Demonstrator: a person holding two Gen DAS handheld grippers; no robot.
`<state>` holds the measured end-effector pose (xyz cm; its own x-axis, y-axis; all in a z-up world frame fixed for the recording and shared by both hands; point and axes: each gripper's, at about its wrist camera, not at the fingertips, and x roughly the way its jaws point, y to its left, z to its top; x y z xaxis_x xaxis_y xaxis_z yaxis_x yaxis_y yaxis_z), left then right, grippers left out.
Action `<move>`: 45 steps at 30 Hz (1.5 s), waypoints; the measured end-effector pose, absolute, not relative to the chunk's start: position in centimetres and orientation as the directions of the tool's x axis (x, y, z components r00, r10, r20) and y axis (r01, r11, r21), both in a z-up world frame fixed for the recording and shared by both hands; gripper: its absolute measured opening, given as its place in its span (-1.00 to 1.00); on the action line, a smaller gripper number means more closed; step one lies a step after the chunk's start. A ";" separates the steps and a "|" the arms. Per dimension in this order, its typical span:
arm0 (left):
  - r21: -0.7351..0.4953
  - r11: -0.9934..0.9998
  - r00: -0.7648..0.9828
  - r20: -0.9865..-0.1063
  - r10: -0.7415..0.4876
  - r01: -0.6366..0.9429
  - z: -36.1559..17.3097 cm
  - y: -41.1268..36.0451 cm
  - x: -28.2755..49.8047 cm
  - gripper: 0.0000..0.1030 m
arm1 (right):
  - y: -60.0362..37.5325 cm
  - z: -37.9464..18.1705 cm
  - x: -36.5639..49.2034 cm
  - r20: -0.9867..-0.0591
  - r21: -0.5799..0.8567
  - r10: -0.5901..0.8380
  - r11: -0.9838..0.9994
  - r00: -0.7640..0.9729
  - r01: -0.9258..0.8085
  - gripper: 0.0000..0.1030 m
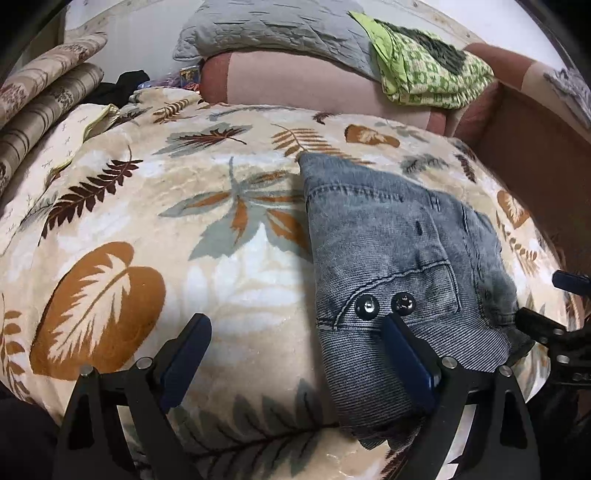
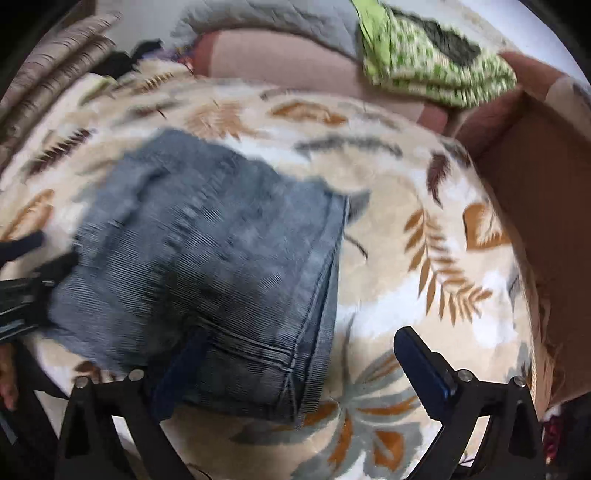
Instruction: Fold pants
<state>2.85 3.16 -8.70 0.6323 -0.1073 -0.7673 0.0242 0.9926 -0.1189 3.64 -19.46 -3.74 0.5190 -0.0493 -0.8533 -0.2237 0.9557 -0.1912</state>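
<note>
Grey-blue denim pants (image 1: pixel 399 258) lie folded into a compact stack on a leaf-patterned blanket (image 1: pixel 155 221). Two metal snaps show near the stack's near edge. My left gripper (image 1: pixel 295 332) is open and empty, its right finger (image 1: pixel 402 350) resting over the near edge of the pants, its left finger over bare blanket. In the blurred right wrist view the pants (image 2: pixel 207 251) lie left of centre. My right gripper (image 2: pixel 299 350) is open and empty, its left finger (image 2: pixel 181 365) over the pants' near edge. The right gripper also shows in the left wrist view (image 1: pixel 554 325).
A pink sofa back (image 1: pixel 295 81) runs along the far side, with a grey quilt (image 1: pixel 273 26) and a green patterned cloth (image 1: pixel 428 70) on it. Striped cushions (image 1: pixel 44 96) lie at far left. A brown panel (image 1: pixel 532 155) stands at right.
</note>
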 end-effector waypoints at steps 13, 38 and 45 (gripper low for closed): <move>-0.139 0.989 0.659 -0.749 -0.074 -0.047 -8.5 5.1 2.8 0.81 | -21.0 -2.5 2.8 -0.856 0.045 0.122 0.986 0.502 -0.163 0.96; -0.239 0.959 0.677 -0.733 -0.074 -0.154 -8.2 8.1 3.2 0.81 | -16.0 -9.1 2.0 -0.466 0.885 0.862 0.448 0.200 0.130 0.41; -0.261 0.937 0.678 -0.734 -0.036 -0.233 -8.3 10.2 3.2 0.81 | -13.6 -11.7 2.1 -0.434 0.894 0.889 0.405 0.147 0.191 0.43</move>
<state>3.16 10.17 -8.27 0.6785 -0.0360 -0.7337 -0.2327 0.9369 -0.2611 2.15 -13.59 -11.68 0.1472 0.8886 -0.4345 0.1911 0.4054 0.8939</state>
